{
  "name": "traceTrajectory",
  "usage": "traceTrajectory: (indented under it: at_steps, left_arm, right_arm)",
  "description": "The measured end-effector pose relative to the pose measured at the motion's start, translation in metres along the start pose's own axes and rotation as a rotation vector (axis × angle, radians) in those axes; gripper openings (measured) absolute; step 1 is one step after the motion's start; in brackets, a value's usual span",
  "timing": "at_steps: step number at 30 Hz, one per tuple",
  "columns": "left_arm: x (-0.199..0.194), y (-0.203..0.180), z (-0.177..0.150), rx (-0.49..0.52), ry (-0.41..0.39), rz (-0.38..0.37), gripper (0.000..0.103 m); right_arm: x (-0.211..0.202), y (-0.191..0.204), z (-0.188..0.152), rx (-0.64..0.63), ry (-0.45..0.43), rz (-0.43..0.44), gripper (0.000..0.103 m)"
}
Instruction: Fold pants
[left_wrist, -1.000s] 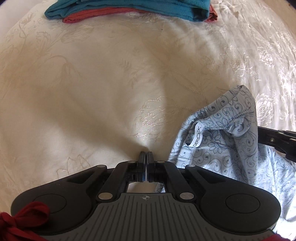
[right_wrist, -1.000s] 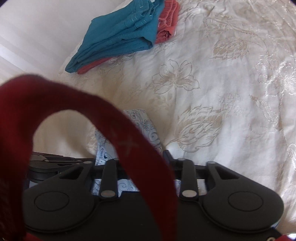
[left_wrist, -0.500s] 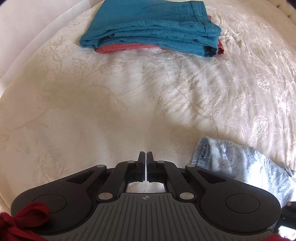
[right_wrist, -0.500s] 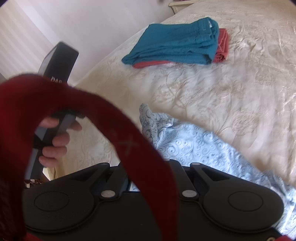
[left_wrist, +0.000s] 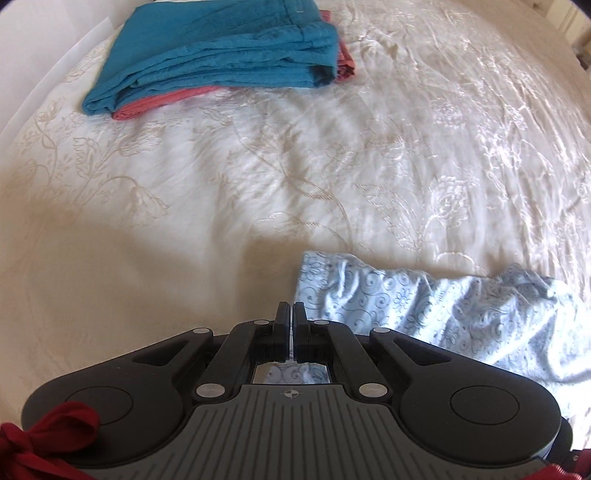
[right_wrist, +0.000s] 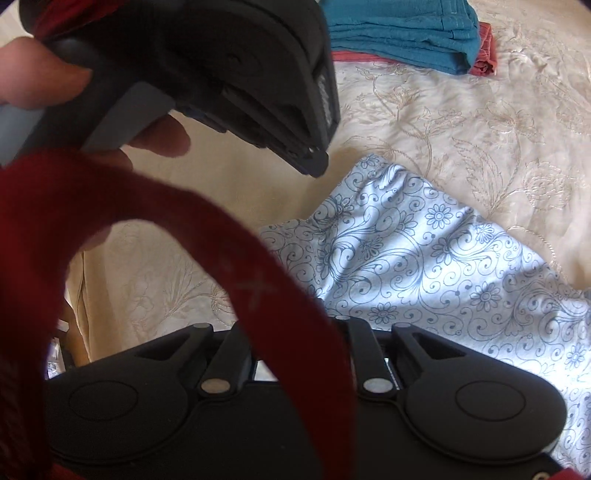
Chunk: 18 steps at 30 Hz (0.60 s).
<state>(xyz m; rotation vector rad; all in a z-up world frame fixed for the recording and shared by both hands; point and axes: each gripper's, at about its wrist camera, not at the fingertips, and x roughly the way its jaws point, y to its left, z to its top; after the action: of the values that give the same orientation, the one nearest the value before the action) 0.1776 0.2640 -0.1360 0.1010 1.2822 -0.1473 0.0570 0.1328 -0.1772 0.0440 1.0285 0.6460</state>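
The pale blue floral-print cotton pants (left_wrist: 461, 314) are seen crumpled on the cream embroidered bed (left_wrist: 258, 184), just right of the left hand-held gripper (left_wrist: 289, 314), which is closed on nothing. The right hand-held gripper's jaws, hidden by a red strap (right_wrist: 258, 295), have just been opening, presumably releasing the cloth.

The pants (right_wrist: 424, 266) I work on are pale blue, printed with darker blue scrolls and small flowers. My bed cover (left_wrist: 258, 192) is cream with a shiny embroidered floral pattern, and on it lie folded teal pants (left_wrist: 221, 51) over a coral-red piece (left_wrist: 147, 105). A dark red strap (right_wrist: 258, 295) crosses my black right hand-held gripper (right_wrist: 303, 332).
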Motion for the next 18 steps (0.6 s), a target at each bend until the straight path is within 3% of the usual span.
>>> traceTrajectory:
  at_steps: [3,7,10,13,18]
  left_arm:
    - [0.004,-0.013,-0.006,0.036,0.009,-0.007,0.002]
    - [0.012,-0.026,-0.014,0.076,0.033,-0.013,0.002]
    - [0.029,-0.028,-0.023,0.093,0.077,0.037,0.002]
    - [0.045,-0.021,-0.029,0.089,0.106,0.078,0.003]
    - [0.046,-0.02,-0.028,0.072,0.109,0.087,0.003]
  right_arm:
    - [-0.024,-0.01,-0.009,0.031,-0.016,-0.044,0.037]
    - [-0.059,-0.028,-0.04,0.041,-0.03,-0.203,0.038]
    - [-0.071,-0.042,-0.061,0.048,0.0,-0.292,0.039]
    - [-0.071,-0.045,-0.07,0.013,0.029,-0.335,0.039]
    - [-0.06,-0.04,-0.089,-0.106,0.063,-0.368,0.039]
